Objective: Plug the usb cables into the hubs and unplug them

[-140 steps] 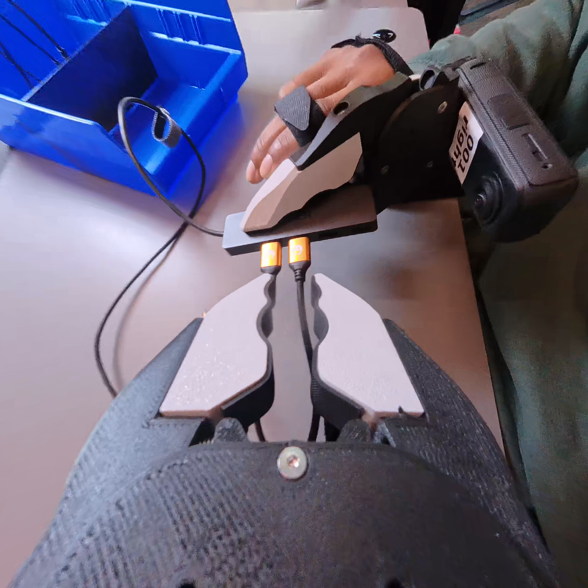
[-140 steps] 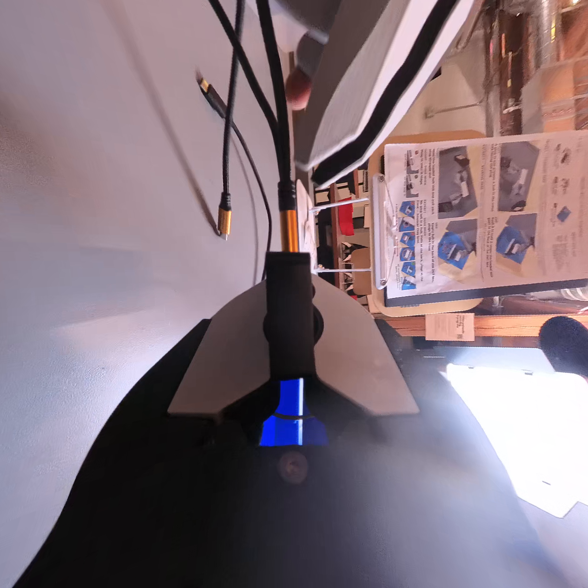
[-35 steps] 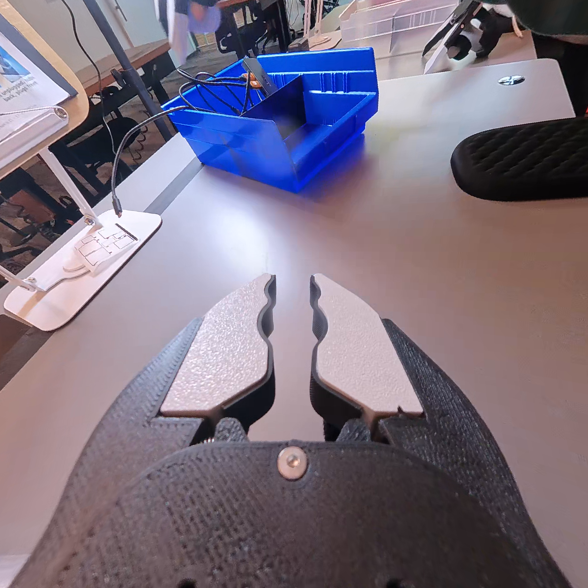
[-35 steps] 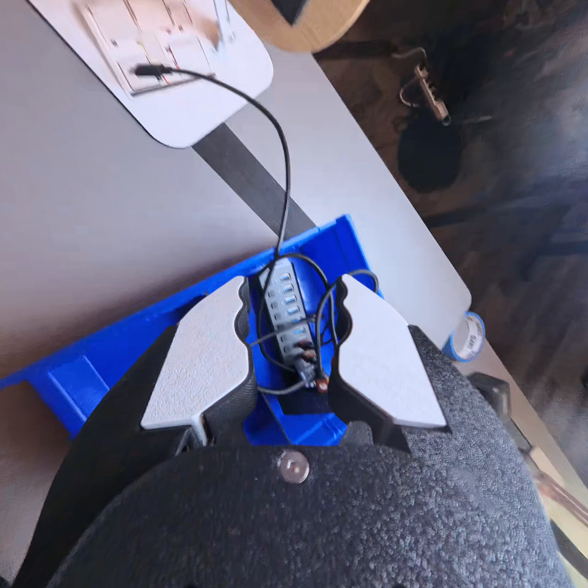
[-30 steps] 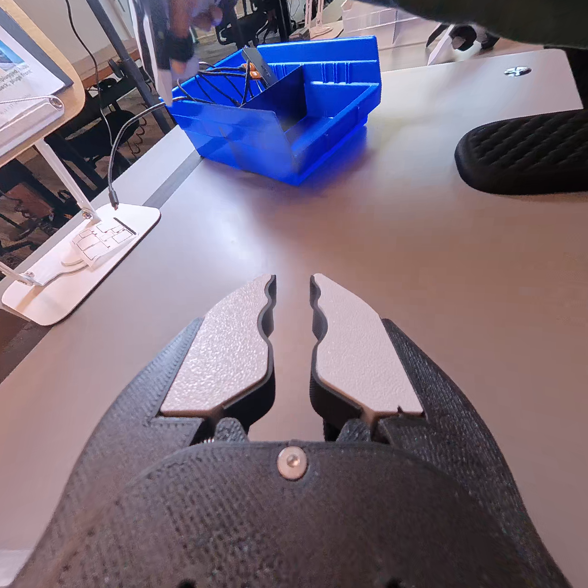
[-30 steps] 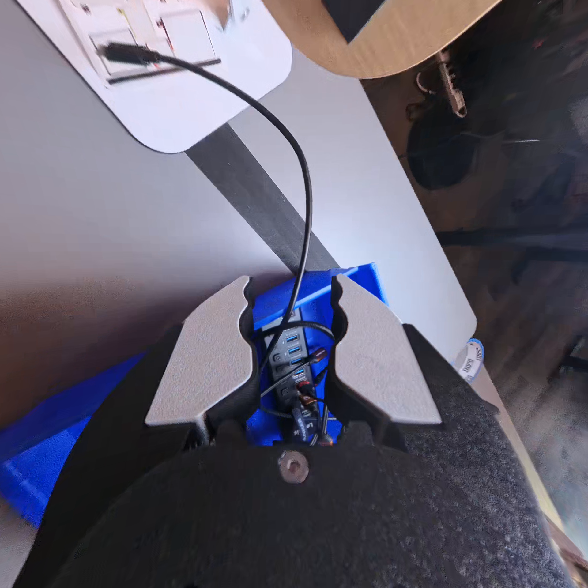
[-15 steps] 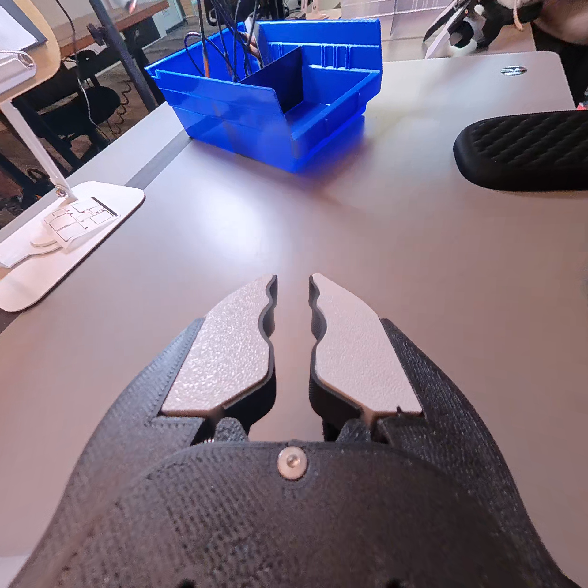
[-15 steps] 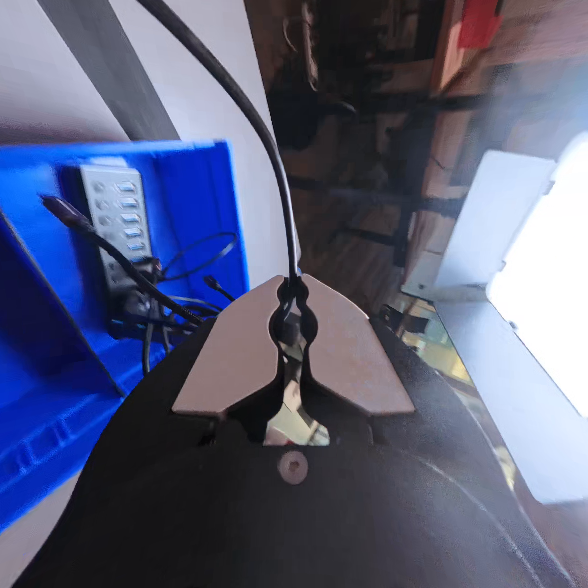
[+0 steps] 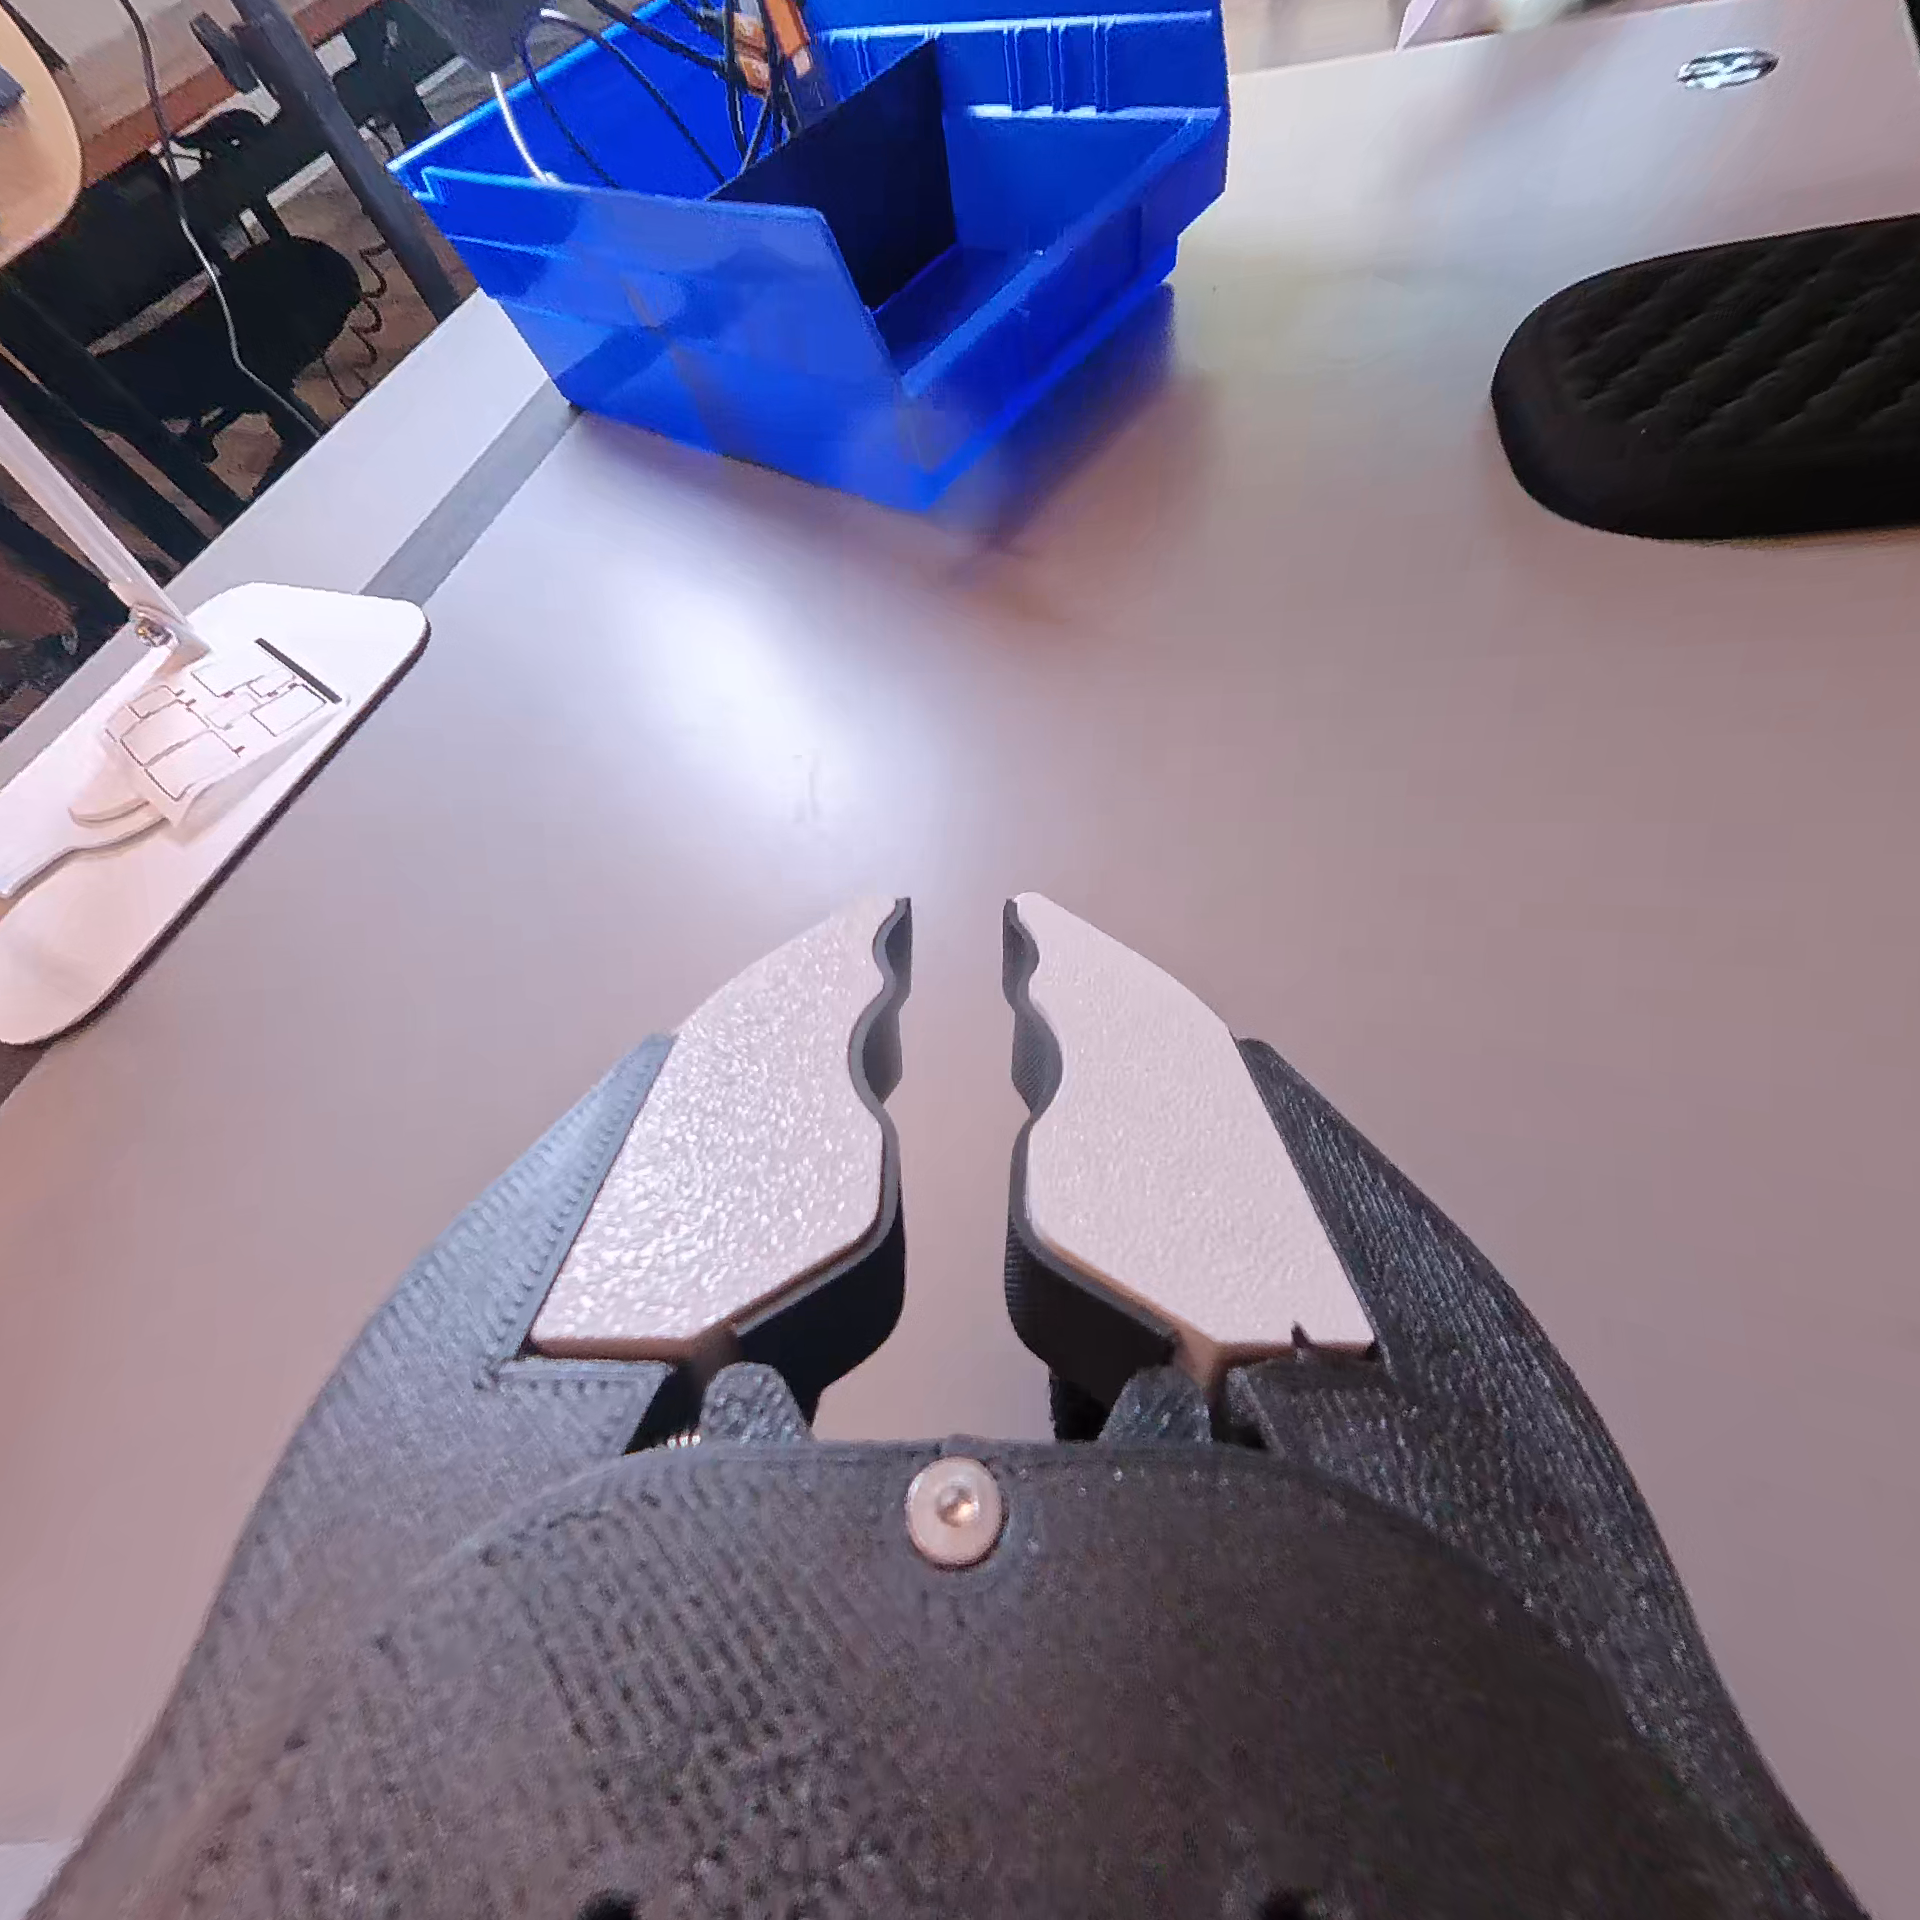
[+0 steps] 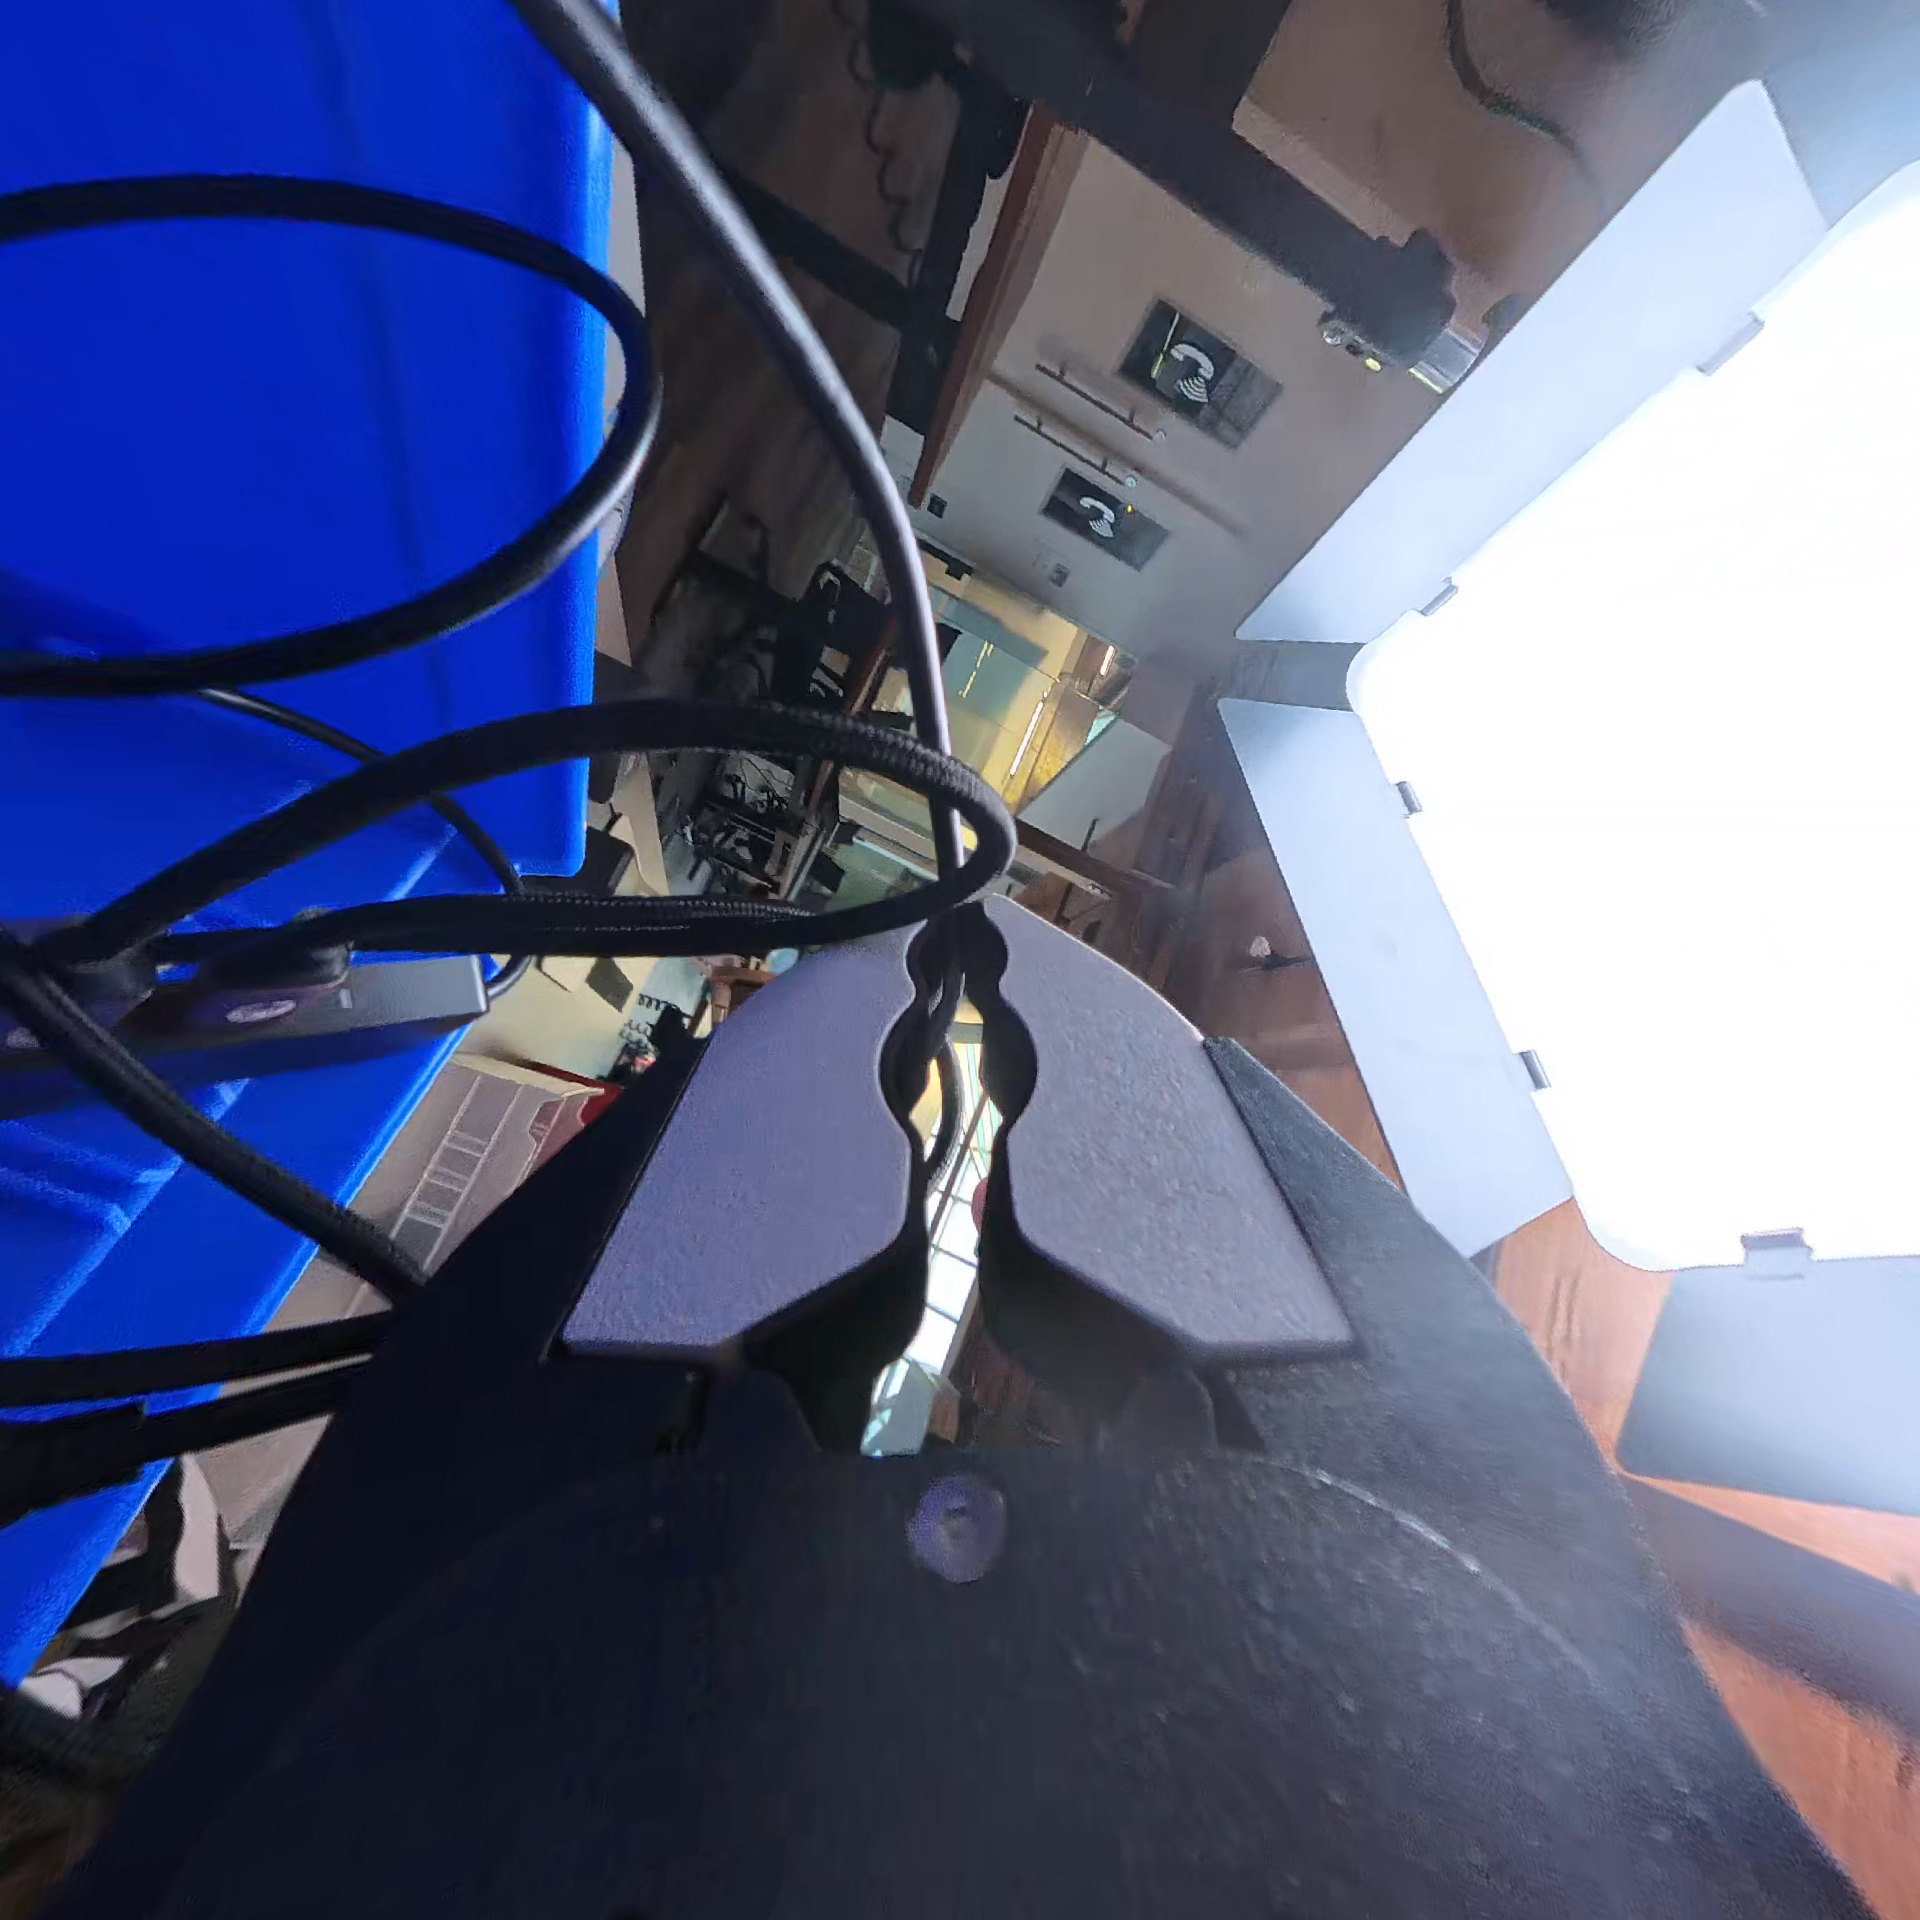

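My right gripper [image 10: 961, 925] is shut on black USB cables [image 10: 831, 416] and holds them up beside the blue bin [image 10: 260, 416]. A braided black cable [image 10: 623, 727] loops from the jaws back to the bin. A grey hub [image 10: 395, 1003] hangs tilted among the cables at the bin's edge. My left gripper [image 9: 956, 914] is open a little and empty, low over the grey table [image 9: 1247, 727]. In the left wrist view the blue bin [image 9: 727, 260] stands far ahead, with black cables [image 9: 644, 94] and orange plugs [image 9: 774, 42] rising out of its left compartment.
A white lamp base [image 9: 208, 748] stands at the table's left edge. A black padded wrist rest [image 9: 1714, 384] lies at the right. A bright light panel [image 10: 1662, 727] fills the right of the right wrist view. From the right gripper's tips to the grey hub [image 10: 395, 1003] is close to 9 cm.
My right gripper shut on a black cable over the bin and lifted it, swinging its view upward. The cables and hub rose with it. My left gripper stayed low over the table.
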Demonstrator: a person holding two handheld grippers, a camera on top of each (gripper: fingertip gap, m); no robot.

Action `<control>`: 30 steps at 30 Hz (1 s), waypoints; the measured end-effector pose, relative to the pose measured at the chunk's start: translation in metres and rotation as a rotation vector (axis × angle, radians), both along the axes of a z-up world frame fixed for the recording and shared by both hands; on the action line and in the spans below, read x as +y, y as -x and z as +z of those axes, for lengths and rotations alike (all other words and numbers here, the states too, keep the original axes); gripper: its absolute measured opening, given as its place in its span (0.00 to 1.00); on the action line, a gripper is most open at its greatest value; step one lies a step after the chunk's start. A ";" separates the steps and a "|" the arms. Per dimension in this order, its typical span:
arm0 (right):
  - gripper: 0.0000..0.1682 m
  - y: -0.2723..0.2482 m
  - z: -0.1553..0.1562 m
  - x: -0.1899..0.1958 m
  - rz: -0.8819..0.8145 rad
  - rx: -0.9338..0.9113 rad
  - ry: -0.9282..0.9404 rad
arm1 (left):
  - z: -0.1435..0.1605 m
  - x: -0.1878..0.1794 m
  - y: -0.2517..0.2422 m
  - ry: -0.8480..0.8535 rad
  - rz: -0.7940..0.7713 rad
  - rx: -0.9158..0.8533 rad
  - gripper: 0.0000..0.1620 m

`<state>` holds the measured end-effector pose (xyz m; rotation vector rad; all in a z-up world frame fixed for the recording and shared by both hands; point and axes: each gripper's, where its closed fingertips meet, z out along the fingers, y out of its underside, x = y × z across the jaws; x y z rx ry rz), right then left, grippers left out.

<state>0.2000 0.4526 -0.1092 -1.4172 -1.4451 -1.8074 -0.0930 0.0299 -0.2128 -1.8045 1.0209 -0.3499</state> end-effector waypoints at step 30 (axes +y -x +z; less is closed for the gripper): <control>0.38 0.087 -0.070 -0.253 0.395 1.118 1.031 | 0.026 -0.040 0.177 -0.009 0.407 0.227 0.26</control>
